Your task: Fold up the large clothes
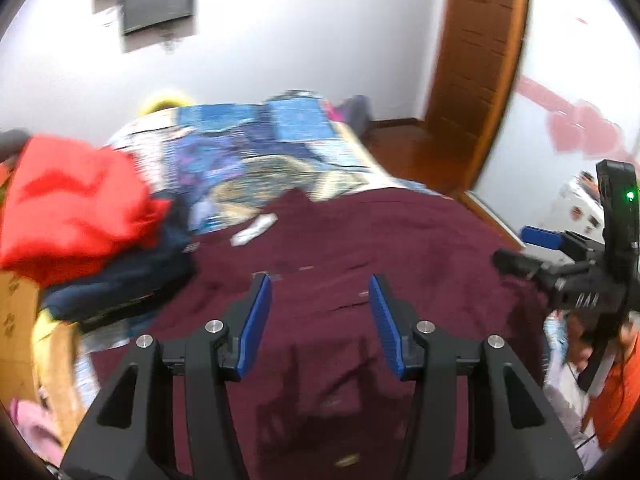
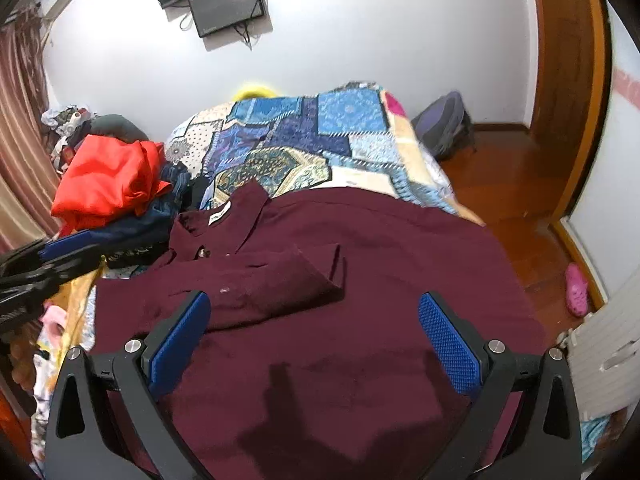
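A large maroon shirt (image 2: 380, 260) lies spread on the bed, collar and white label (image 2: 219, 213) toward the far left, one sleeve (image 2: 288, 280) folded across its chest. It also shows in the left wrist view (image 1: 360, 248). My right gripper (image 2: 314, 308) is open and empty, hovering over the shirt's near part. My left gripper (image 1: 320, 292) is open and empty above the shirt's left part. The right gripper's body (image 1: 592, 280) shows at the right edge of the left wrist view; the left gripper (image 2: 36, 268) shows at the left edge of the right wrist view.
A patchwork blue quilt (image 2: 304, 140) covers the bed. A red garment (image 2: 108, 180) on dark clothes (image 2: 132, 232) is piled at the left. A backpack (image 2: 444, 124) and a pink slipper (image 2: 576, 288) lie on the wooden floor at right. A wooden door (image 2: 568, 80) stands at the far right.
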`<act>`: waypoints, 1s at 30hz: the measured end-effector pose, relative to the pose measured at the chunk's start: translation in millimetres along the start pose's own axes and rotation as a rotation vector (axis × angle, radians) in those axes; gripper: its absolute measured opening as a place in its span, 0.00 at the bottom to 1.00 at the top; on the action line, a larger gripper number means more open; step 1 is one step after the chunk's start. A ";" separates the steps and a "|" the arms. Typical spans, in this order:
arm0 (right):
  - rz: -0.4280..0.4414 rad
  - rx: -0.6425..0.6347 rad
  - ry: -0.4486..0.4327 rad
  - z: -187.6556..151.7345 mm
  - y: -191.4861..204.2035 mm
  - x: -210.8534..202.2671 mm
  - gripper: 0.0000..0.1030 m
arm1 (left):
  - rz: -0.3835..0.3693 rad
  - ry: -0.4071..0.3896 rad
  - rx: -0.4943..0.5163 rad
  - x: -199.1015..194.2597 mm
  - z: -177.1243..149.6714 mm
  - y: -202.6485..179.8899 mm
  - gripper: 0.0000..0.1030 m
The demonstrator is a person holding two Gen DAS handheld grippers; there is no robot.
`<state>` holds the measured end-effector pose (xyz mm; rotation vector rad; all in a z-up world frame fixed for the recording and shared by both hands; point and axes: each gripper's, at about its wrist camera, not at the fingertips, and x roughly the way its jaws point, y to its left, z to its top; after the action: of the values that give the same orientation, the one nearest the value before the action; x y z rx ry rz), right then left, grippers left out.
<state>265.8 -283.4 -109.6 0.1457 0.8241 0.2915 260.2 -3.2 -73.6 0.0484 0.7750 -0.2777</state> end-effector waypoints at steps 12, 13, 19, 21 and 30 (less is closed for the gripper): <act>0.112 0.209 0.191 11.0 5.6 77.3 0.92 | 0.288 0.056 -0.270 -32.0 -72.3 160.1 0.49; 0.100 0.230 0.202 10.4 4.3 82.6 0.89 | 0.291 0.064 -0.279 -29.1 -76.7 163.7 0.49; -0.006 0.248 0.179 8.0 0.1 90.4 0.55 | 0.282 0.107 -0.309 -10.4 -111.4 171.4 0.49; -0.006 0.262 0.189 8.2 -5.2 92.0 0.49 | 0.267 0.118 -0.308 -1.6 -115.9 165.1 0.49; 0.081 0.270 0.127 24.1 -17.4 75.7 0.13 | 0.193 0.145 -0.330 24.5 -119.7 141.4 0.49</act>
<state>335.7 -276.8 -150.6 0.4172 0.9838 0.2661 232.4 144.6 -184.6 -0.1691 0.9452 0.0397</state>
